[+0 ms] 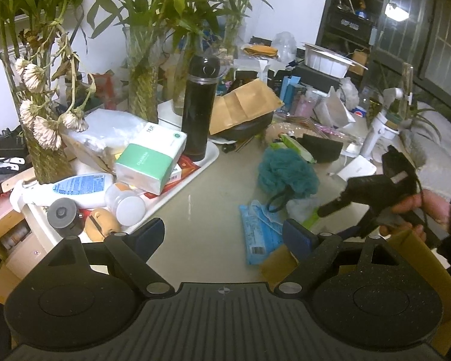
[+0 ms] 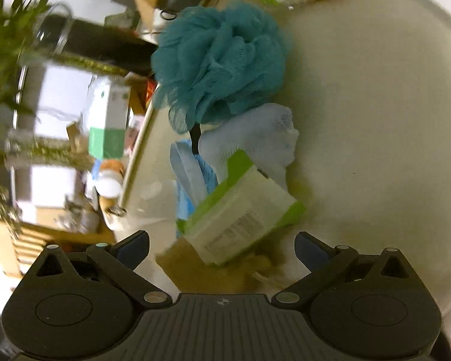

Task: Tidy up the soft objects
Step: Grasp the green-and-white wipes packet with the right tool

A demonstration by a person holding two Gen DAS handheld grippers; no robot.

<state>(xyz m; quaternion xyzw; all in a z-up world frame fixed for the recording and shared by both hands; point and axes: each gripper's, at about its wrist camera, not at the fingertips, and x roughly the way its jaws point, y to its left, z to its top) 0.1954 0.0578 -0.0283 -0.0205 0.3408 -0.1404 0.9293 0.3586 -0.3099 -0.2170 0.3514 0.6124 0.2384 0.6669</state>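
A teal bath pouf (image 1: 287,170) lies on the beige table, also in the right wrist view (image 2: 221,60). Below it lie a white sock (image 2: 255,143), a blue wipes pack (image 1: 258,234) and a green-and-white wipes pack (image 2: 243,213). A brown cardboard box edge (image 1: 278,263) sits at the near side. My left gripper (image 1: 225,236) is open and empty above the table near the blue pack. My right gripper (image 2: 222,248) is open and empty, just short of the green-and-white pack; it shows in the left wrist view (image 1: 330,209) at right.
A white tray (image 1: 177,186) at left holds a tissue pack (image 1: 151,158), lotion bottle (image 1: 72,188) and black flask (image 1: 200,106). Vases with plants (image 1: 141,60) stand behind. Clutter of bags and boxes (image 1: 243,105) fills the far table.
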